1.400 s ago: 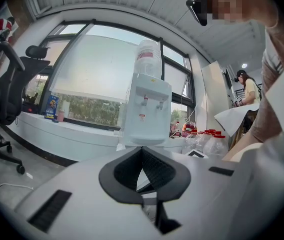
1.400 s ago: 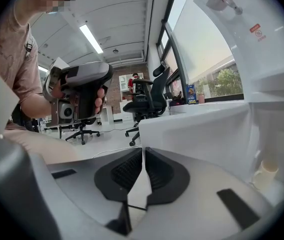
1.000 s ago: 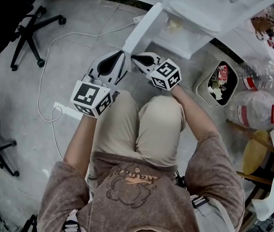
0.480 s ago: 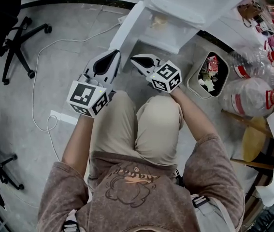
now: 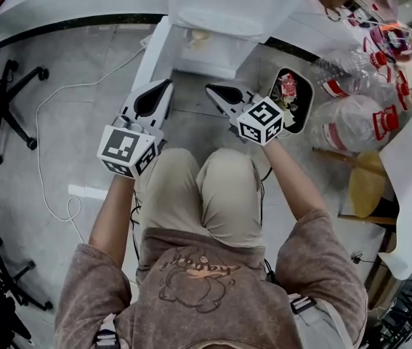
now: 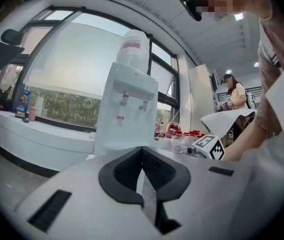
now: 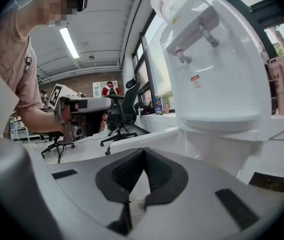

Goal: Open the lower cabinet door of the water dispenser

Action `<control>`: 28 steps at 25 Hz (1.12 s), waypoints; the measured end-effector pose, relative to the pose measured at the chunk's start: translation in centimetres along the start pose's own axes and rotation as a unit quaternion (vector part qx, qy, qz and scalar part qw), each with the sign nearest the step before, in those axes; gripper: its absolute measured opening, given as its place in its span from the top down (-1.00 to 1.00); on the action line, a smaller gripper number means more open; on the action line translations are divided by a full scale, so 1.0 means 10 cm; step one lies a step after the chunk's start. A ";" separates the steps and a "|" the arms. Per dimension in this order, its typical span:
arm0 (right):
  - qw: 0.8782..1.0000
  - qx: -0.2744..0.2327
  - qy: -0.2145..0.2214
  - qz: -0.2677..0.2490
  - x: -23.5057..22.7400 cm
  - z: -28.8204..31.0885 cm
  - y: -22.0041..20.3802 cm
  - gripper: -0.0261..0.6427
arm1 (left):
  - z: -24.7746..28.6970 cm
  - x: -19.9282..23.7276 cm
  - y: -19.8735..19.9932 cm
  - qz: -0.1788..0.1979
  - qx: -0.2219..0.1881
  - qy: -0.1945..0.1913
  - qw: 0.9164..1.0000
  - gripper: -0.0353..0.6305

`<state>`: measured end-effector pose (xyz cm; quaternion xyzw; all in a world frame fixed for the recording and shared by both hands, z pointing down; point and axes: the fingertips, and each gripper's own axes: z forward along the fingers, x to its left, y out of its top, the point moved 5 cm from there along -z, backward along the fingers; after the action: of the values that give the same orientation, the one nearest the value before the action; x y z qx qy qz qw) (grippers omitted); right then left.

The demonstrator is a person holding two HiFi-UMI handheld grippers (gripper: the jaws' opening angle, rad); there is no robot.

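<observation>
- Firstly, the grey-white left gripper (image 5: 167, 84) with its marker cube is held at centre left of the head view. In its own view its jaws are seen pressed together, with nothing between them.
- Just to its right, the matching right gripper (image 5: 210, 88) is held with jaws likewise closed and empty.
- Both grippers are held above the person's beige-trousered knees (image 5: 198, 180), tips pointed toward the top of the frame.
- The flat white lower cabinet door (image 5: 153, 49) is seen swung open at upper centre left, just beyond the left gripper's tips. It is gripped by neither gripper.
- The tall white water dispenser (image 5: 227, 2) is seen at top centre, its lower compartment exposed to the right of the door.
- A dark oval waste bin (image 5: 304, 78) filled with rubbish is placed right of the right gripper, with clear plastic bottles (image 5: 351, 118) with red labels beyond it.
- A thin white cable (image 5: 38, 140) is laid across the grey floor (image 5: 75, 151) at left.
</observation>
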<state>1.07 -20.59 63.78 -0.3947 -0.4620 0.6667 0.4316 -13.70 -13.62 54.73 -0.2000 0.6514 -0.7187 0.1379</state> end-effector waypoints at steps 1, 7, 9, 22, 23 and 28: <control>1.000 -0.004 -0.007 0.002 -0.03 -0.06 0.10 0.90 | 0.04 0.00 0.07 0.001 0.004 -0.001 1.000 0.86; 0.999 -0.024 -0.048 0.002 -0.11 -0.56 0.89 0.90 | 0.16 -0.11 0.68 0.007 0.034 -0.008 0.999 0.86; 0.999 -0.025 -0.049 0.000 -0.05 -0.69 1.21 0.90 | 0.15 -0.14 0.97 0.003 0.040 -0.005 0.999 0.86; 0.996 -0.056 -0.066 0.013 0.51 -1.85 3.74 0.90 | -0.10 -0.55 3.41 -0.004 0.058 0.012 0.998 0.86; 0.996 -0.055 -0.066 0.013 0.53 -1.94 3.90 0.90 | -0.10 -0.59 3.59 -0.004 0.058 0.013 0.998 0.85; 0.996 -0.043 -0.081 0.021 0.64 -2.26 4.49 0.90 | -0.13 -0.79 4.30 -0.021 0.055 0.022 0.998 0.86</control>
<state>10.47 -17.39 14.06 -0.3669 -0.5155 0.6849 0.3613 -10.00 -13.66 11.11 -0.1895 0.6093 -0.7607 0.1191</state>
